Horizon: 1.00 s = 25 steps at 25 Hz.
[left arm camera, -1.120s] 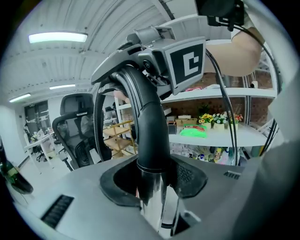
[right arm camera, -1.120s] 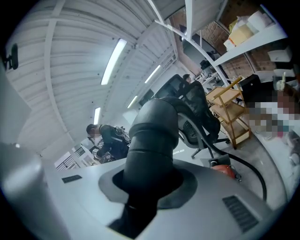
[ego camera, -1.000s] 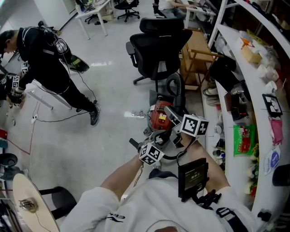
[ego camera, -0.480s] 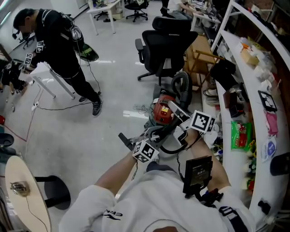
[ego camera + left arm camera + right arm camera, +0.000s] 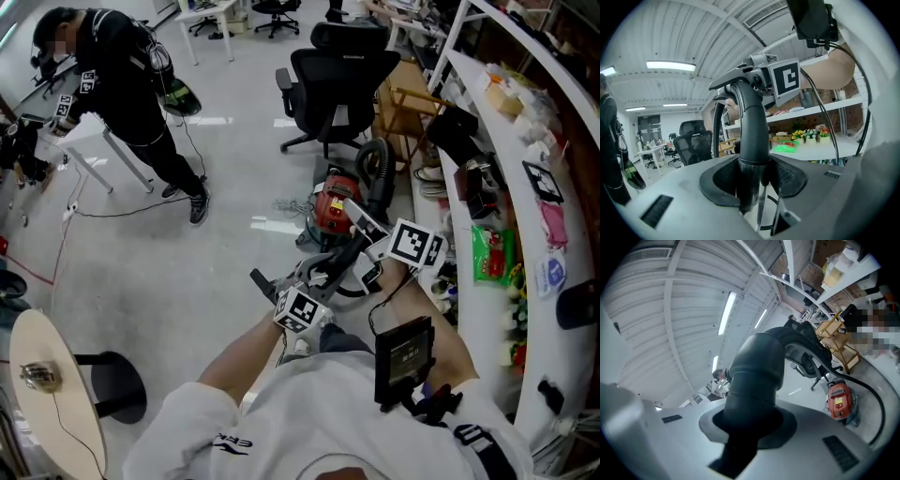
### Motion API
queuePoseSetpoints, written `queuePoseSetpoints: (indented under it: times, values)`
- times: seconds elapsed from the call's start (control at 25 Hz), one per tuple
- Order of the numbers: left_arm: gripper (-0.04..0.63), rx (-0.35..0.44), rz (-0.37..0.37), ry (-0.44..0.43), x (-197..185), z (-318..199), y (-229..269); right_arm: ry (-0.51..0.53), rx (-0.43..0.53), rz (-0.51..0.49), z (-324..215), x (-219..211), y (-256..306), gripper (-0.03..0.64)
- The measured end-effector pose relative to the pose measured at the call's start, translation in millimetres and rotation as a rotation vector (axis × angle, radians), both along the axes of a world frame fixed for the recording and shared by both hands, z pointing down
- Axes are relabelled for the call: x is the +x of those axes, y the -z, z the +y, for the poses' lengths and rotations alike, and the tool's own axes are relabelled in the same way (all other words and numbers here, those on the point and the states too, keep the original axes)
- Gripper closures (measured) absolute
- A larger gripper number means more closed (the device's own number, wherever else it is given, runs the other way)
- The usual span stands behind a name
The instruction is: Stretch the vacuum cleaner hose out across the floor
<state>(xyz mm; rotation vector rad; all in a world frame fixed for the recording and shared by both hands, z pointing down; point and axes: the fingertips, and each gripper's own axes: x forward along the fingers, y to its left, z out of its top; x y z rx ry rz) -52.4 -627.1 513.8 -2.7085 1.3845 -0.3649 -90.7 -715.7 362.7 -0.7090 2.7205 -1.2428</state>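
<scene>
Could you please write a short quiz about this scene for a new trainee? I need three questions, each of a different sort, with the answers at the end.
1. True or false: the left claw is shut on the dark hose handle.
2. Which colour is the vacuum cleaner body? A) blue B) red C) green
3. Short answer: what does the right claw grip?

Key
1. True.
2. B.
3. The hose handle too, at its thicker end.
</scene>
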Motion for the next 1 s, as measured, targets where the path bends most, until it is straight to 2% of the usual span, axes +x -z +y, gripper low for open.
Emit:
queuePoseSetpoints:
  times: [0.2,0.36,0.8,1.0]
  values:
    - [0.439,-0.047,0.037,0.013,12.5,29.1,-5.3,0.012,-0.016,0.030,27.4,6.4,-7.1,0.531]
    - [0.439,-0.054,0.046,0.045,20.6,45.3,-5.7,0.026,-0.033,0.023,42.3,15.4,-11.3,0.531]
    - [0.439,-0.044,0.009,0.155,78.9,109.7,-8.3,0.009,-0.050,-0.053,105.7,89.7,-12.3,0.531]
    - [0.439,-0.041,-0.008,0.216,106.9,152.3,-6.8,0.051,-0.031,-0.063,153.4,115.9,-7.4,0.531]
